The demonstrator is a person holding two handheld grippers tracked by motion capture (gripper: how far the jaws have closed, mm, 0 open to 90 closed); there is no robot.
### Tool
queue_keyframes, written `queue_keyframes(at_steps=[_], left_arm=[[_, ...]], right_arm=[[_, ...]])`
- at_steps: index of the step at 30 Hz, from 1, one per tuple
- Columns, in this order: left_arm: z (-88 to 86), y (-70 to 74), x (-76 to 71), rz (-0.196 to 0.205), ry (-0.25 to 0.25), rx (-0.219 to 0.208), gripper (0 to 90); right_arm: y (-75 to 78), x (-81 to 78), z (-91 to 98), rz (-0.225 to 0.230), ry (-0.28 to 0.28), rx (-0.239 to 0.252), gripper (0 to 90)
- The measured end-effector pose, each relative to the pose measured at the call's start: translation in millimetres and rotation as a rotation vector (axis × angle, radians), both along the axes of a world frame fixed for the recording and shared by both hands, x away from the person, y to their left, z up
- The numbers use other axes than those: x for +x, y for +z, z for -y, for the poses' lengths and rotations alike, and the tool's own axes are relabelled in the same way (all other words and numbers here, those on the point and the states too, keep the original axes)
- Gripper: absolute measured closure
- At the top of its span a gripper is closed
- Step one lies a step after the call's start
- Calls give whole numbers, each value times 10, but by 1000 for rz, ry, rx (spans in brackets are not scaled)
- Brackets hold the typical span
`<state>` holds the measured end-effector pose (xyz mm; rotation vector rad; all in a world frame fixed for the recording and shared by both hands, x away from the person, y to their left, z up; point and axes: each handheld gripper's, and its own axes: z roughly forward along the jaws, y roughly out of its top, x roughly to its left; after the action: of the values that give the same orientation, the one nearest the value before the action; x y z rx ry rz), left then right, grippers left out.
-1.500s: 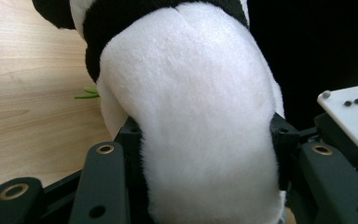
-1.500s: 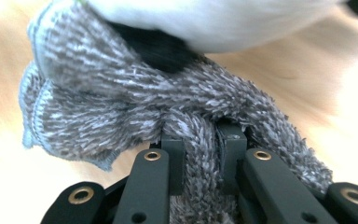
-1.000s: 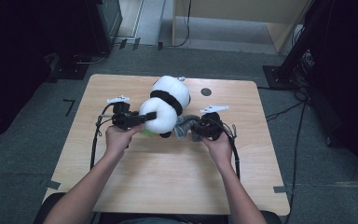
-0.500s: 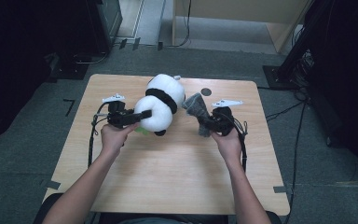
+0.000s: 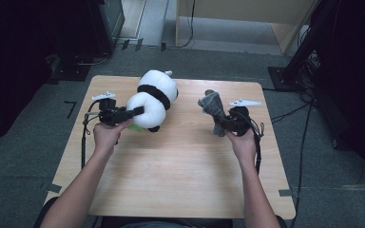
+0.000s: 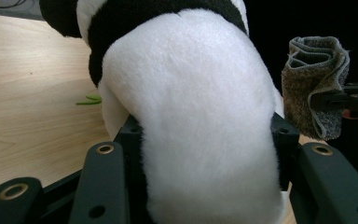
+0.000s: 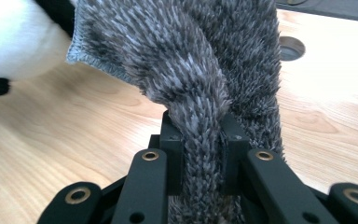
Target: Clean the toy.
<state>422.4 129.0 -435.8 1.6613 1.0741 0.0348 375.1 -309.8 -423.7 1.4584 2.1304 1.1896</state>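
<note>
On the wooden table [image 5: 171,180] our left gripper [image 5: 135,112] clamps the white rear of the plush panda [image 5: 154,97], which lies toward the far edge; its head is cut off in the left gripper view. Right of the panda, well apart, our right gripper [image 5: 221,124] pinches a grey fuzzy cloth [image 5: 213,108] raised off the table, its lower end hidden between the jaws

Right gripper [image 5: 220,124] with grey cloth [image 5: 212,107] now well apart from plush panda [image 5: 153,99], farther right.
</note>
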Motion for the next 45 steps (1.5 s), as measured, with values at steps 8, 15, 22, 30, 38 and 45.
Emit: queue_keyframes(at_steps=[8,15,22,30,38,45], left_arm=[[-203,-15,54,-9,21,14,480],[-364,-77,115,-29,62,27,478],[-506,-194,210,-65,91,32,478],[-605,-291,255,-69,126,31,474],[-680,-385,298,-73,140,65,450],[-695,-420,313,-61,149,91,351]], right_arm=[[-22,67,236,-4,-54,2,773],[-116,101,451,-31,-96,-14,773],[-241,165,606,-57,-129,-57,774],[-442,226,812,-91,-175,-32,772],[-587,260,879,-129,-199,-50,765],[-666,305,820,-134,-176,-86,746]])
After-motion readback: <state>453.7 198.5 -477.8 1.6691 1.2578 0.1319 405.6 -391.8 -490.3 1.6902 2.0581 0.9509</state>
